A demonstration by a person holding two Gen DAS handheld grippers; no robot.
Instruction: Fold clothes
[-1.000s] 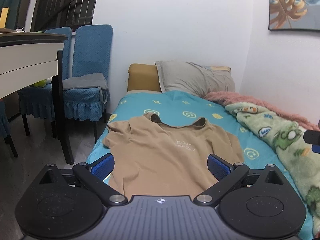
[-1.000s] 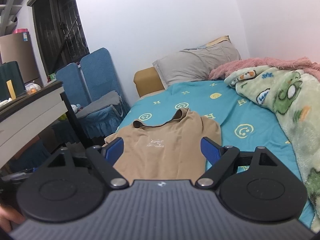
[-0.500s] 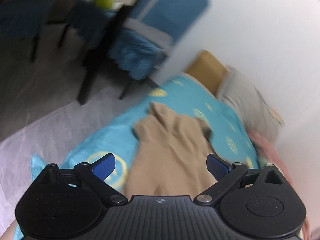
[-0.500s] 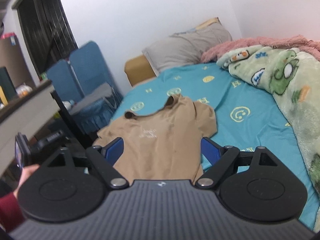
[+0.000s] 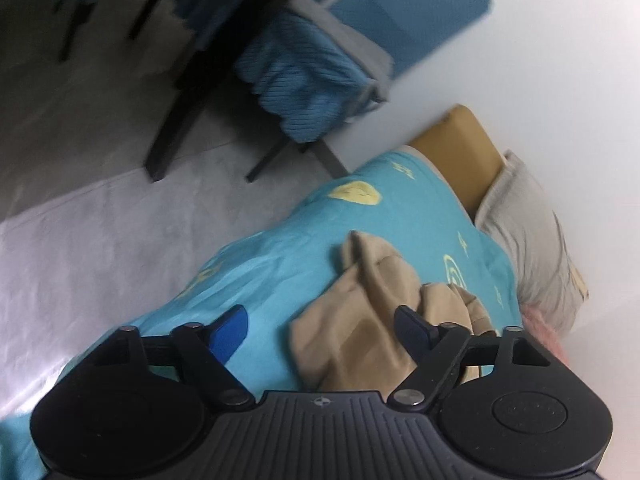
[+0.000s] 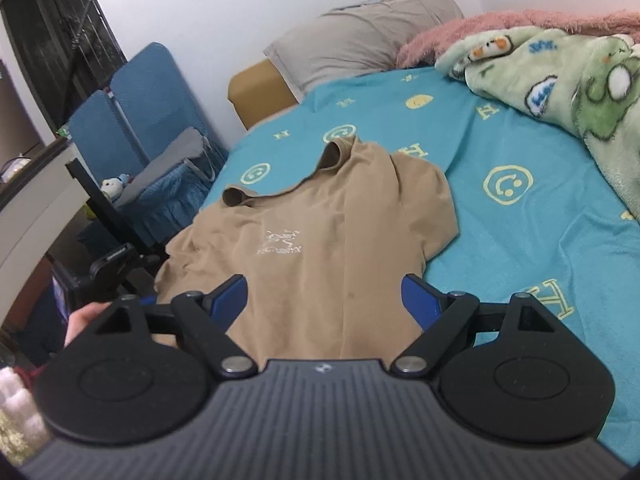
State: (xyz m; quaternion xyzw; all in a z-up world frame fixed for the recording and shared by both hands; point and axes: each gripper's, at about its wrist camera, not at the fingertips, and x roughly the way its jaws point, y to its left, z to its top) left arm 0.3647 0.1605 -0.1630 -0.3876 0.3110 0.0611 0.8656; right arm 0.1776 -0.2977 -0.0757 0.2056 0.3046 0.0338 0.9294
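At the far left of the scene stand the blue chairs (image 6: 148, 120), and just beside them the bed's teal sheet (image 6: 520, 240) begins, with the tan T-shirt (image 6: 312, 240) spread face up on it, logo showing, collar toward the grey pillow (image 6: 360, 40). The left gripper (image 5: 320, 330) is tilted over the shirt's left sleeve at the bed's near edge, its blue-tipped jaws spread wide and holding nothing; the sleeve there lies bunched and partly turned over itself. Moving right, the right gripper (image 6: 322, 296) hovers above the shirt's lower body near the hem, jaws likewise wide apart and empty, with cloth visible between them but not pinched. Further right the shirt's other sleeve lies flat on the sheet, and beyond it the green cartoon blanket (image 6: 580, 88) sits well apart from the garment. The fold looks to be at its opening step: approaching for a first grasp. Next, I judge, the left jaws must descend and pinch the sleeve edge, catching the fabric layers cleanly, while the right takes the hem, so the side can swing inward.
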